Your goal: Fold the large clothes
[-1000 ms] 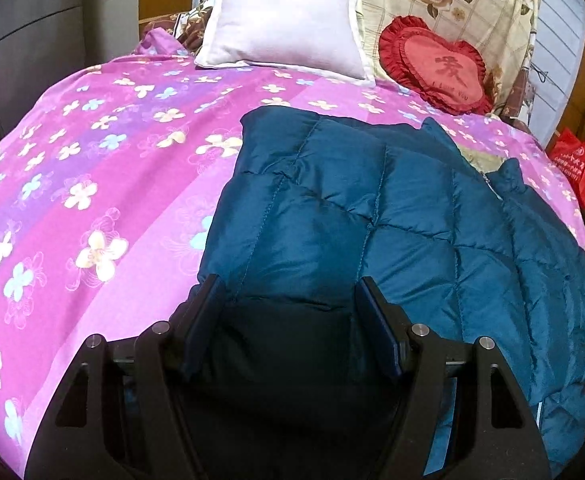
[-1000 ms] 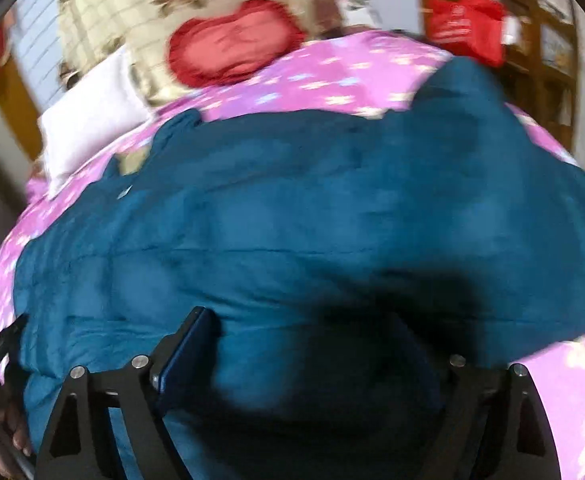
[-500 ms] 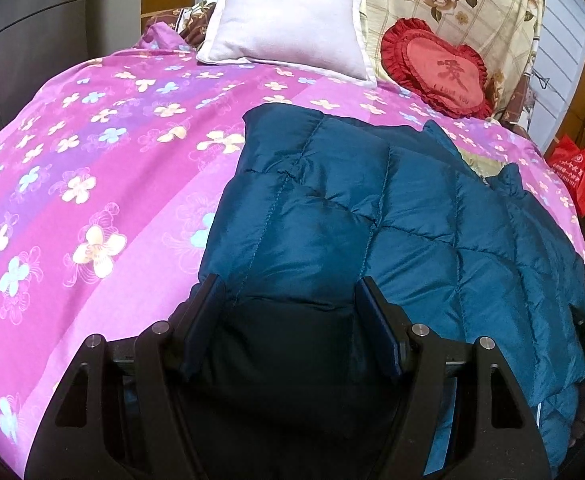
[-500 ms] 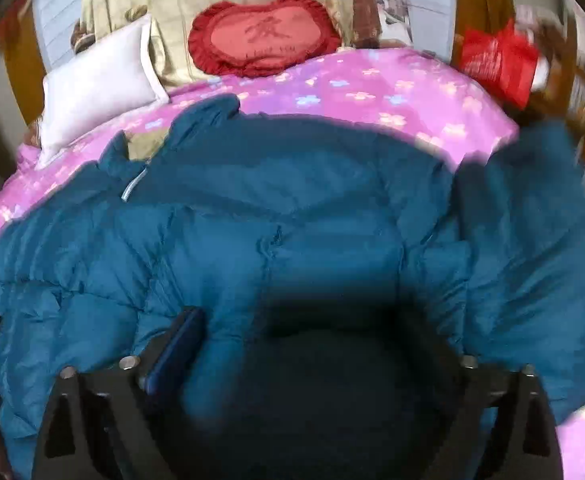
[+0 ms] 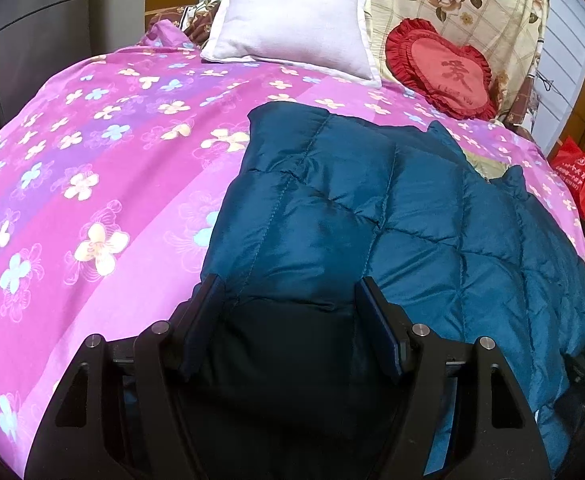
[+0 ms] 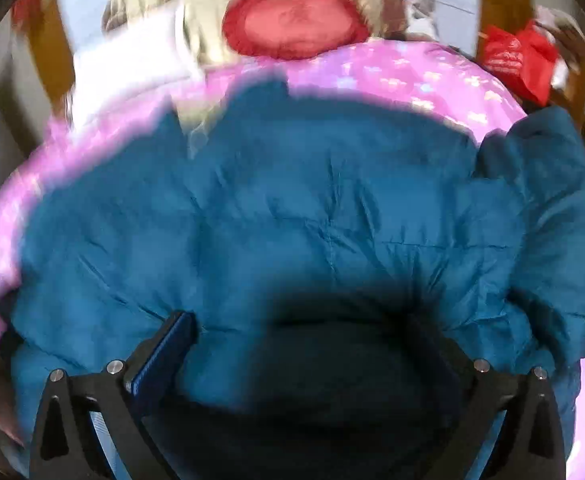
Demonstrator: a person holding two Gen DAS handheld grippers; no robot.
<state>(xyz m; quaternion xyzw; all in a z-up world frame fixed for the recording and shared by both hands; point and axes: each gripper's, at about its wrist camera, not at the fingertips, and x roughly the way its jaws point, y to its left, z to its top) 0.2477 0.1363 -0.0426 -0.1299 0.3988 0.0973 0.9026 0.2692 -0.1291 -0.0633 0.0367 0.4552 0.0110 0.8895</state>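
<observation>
A large teal quilted down jacket lies spread on a bed with a pink flowered cover. It fills the right wrist view, which is blurred. My left gripper has its fingers wide apart, with the jacket's near edge bulging up between them. My right gripper also stands wide, with jacket fabric bunched between the fingers; its right finger is hidden by the fabric. A sleeve or side flap is heaped at the right.
A white pillow and a red heart cushion lean against a flowered blanket at the head of the bed. A red bag stands off the bed's right side. A grey cabinet stands to the left.
The right gripper has swung over the jacket, and the view has shifted; the flap at the right has moved in over the body. The left gripper has barely moved.
</observation>
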